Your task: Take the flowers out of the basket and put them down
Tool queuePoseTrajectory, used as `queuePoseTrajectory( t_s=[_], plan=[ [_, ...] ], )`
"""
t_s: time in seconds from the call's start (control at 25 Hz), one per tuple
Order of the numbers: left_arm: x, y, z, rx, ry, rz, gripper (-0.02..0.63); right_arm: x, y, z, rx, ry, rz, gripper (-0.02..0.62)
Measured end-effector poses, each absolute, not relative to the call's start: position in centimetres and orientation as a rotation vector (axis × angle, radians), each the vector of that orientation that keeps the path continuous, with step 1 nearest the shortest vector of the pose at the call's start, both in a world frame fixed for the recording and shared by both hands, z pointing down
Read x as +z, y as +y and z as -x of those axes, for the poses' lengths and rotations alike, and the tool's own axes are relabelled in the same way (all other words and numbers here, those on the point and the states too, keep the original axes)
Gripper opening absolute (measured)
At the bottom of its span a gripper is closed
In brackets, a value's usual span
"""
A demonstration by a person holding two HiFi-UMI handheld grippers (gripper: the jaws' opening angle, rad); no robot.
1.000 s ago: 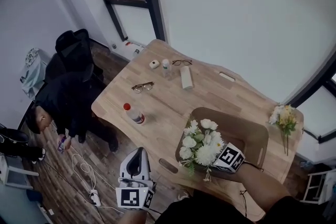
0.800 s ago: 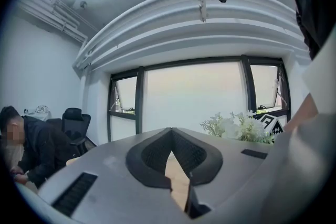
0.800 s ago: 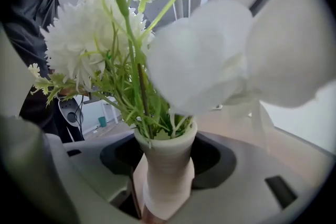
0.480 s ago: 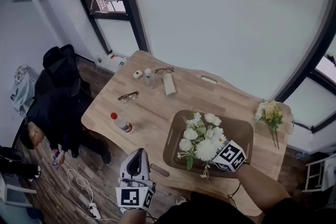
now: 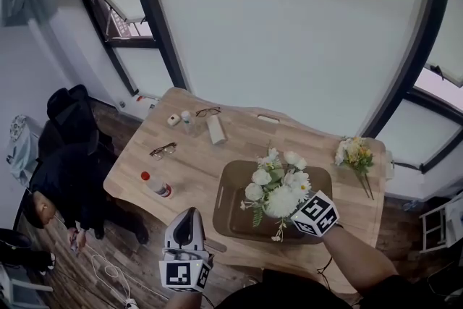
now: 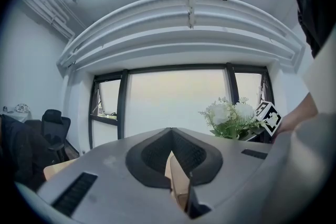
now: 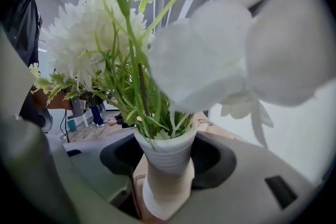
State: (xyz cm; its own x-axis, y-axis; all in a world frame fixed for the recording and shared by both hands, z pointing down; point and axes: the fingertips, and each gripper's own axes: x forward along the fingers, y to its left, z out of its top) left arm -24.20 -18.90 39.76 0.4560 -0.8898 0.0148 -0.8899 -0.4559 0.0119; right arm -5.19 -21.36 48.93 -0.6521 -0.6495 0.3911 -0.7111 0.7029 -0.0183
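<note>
Right gripper [image 7: 164,186] pinching white flowers [image 5: 278,188] by the ribbed wrap, over basket [image 5: 230,219]; looks lifted, not yet set down. Yellow flowers [image 5: 353,153] already on counter [image 5: 189,164]. Left gripper [image 6: 178,189] pressed together, empty.

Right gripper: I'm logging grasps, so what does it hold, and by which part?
The right gripper holds the white flower bouquet by the ribbed white sleeve around the base of its stems.
</note>
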Motion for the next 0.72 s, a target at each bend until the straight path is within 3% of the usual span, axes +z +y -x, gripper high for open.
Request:
queuePoseTrajectory(
  t_s=[0.72],
  plan=[
    [37.8,-19.1,19.4,-0.04,-1.482,-2.77,0.002,43.8,-19.9,-0.9,0.161,-2.495,-1.297,0.278]
  ],
)
